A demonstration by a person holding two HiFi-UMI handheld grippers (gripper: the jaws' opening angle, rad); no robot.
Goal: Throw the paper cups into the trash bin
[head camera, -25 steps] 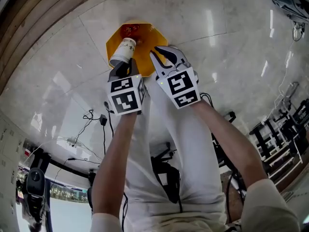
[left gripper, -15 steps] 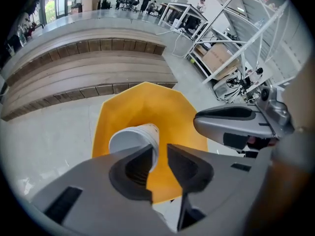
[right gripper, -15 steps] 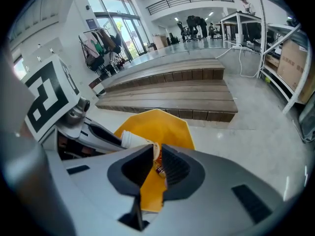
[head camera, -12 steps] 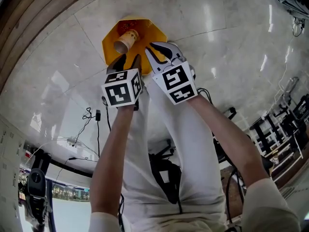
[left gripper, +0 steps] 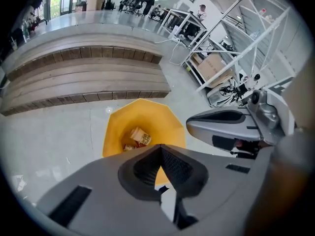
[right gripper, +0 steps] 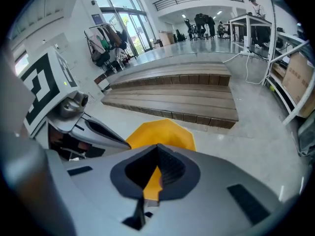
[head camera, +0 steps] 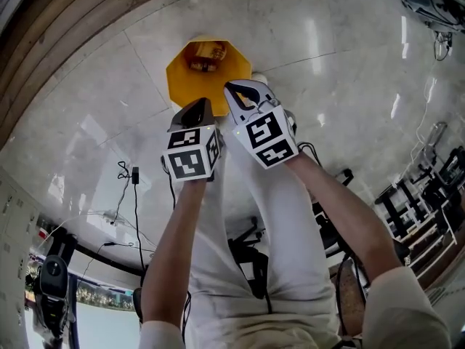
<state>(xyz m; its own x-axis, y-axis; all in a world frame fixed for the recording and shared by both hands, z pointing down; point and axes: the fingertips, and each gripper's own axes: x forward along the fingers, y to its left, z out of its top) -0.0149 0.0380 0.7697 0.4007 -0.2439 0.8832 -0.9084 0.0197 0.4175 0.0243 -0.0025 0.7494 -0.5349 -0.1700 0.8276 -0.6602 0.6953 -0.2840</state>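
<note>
A yellow eight-sided trash bin stands on the marble floor ahead of both grippers. Paper cups lie at its bottom; the left gripper view shows one cup on its side inside the bin. My left gripper hovers just short of the bin's near rim, jaws shut with nothing between them. My right gripper sits beside it to the right, also shut and empty. In the right gripper view the bin shows just beyond the closed jaws.
Wooden steps run behind the bin. Cables trail on the floor at the left. Metal shelving and racks stand to the right. The person's white-clad legs fill the lower middle of the head view.
The left gripper held a paper cup over the bin, let it go, and the cup dropped inside. The left jaws have shut again, empty. Both grippers drew back slightly.
</note>
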